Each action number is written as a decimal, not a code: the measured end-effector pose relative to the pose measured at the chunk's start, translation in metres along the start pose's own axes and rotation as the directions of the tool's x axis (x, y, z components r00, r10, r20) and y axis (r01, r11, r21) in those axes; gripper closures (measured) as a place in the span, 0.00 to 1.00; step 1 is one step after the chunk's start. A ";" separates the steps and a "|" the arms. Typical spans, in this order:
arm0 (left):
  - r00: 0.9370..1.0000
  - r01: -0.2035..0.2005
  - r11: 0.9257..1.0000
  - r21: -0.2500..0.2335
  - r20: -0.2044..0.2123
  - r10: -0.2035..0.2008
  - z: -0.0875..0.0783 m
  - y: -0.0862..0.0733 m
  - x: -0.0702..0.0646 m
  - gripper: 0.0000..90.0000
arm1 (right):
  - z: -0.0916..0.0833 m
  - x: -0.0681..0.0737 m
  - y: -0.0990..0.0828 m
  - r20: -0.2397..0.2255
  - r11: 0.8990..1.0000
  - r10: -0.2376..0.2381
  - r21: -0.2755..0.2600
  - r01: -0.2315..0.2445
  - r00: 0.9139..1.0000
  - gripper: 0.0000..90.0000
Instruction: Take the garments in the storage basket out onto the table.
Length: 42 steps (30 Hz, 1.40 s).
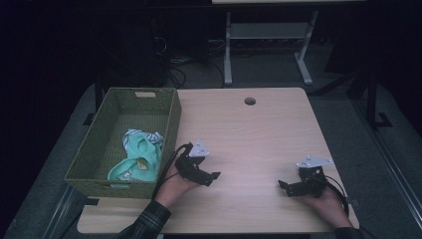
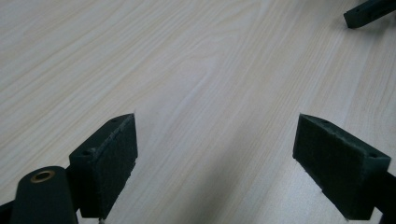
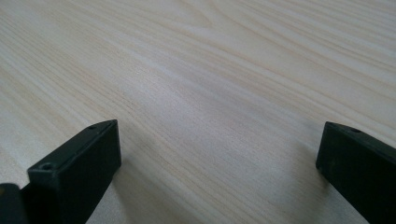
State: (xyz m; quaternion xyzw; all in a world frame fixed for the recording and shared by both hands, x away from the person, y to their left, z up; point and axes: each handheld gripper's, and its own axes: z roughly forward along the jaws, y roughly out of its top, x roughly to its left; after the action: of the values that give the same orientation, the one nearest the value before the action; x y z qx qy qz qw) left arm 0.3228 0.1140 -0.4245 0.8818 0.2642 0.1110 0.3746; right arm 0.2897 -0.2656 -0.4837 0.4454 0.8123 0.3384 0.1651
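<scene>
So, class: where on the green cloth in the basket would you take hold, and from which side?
Grip the raised fold of the green cloth near its middle, coming straight down from above. It lies crumpled low inside the basket, whose tall walls block any sideways approach. The left gripper, open and beside the basket, seems the nearer one for it.

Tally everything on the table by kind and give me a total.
Woven green basket: 1
Mint-green garment inside it: 1
Handheld grippers: 2, the left gripper and the right gripper, both with jaws apart
Total: 4
</scene>
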 end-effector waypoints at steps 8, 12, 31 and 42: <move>1.000 0.011 1.000 -0.007 0.007 -0.011 -0.004 0.003 0.001 0.15 | 0.000 0.000 0.000 0.001 1.000 0.001 -0.001 -0.001 1.000 0.00; 1.000 0.004 1.000 -0.012 0.008 -0.004 -0.007 0.007 0.002 0.15 | 0.000 0.000 0.000 0.001 1.000 0.001 -0.002 -0.001 1.000 0.00; 1.000 -0.001 1.000 -0.018 0.018 0.001 -0.015 0.017 0.004 0.15 | 0.000 0.000 0.000 0.001 1.000 0.001 -0.001 -0.001 1.000 0.00; 1.000 -0.004 1.000 -0.024 0.024 0.005 -0.020 0.024 0.006 0.15 | 0.000 0.000 0.000 0.001 1.000 0.002 -0.001 -0.002 1.000 0.00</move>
State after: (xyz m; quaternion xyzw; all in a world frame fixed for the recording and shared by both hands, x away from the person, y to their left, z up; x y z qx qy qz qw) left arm 0.3285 0.1154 -0.3935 0.8791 0.2564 0.1042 0.3880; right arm 0.2896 -0.2654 -0.4838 0.4460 0.8117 0.3389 0.1654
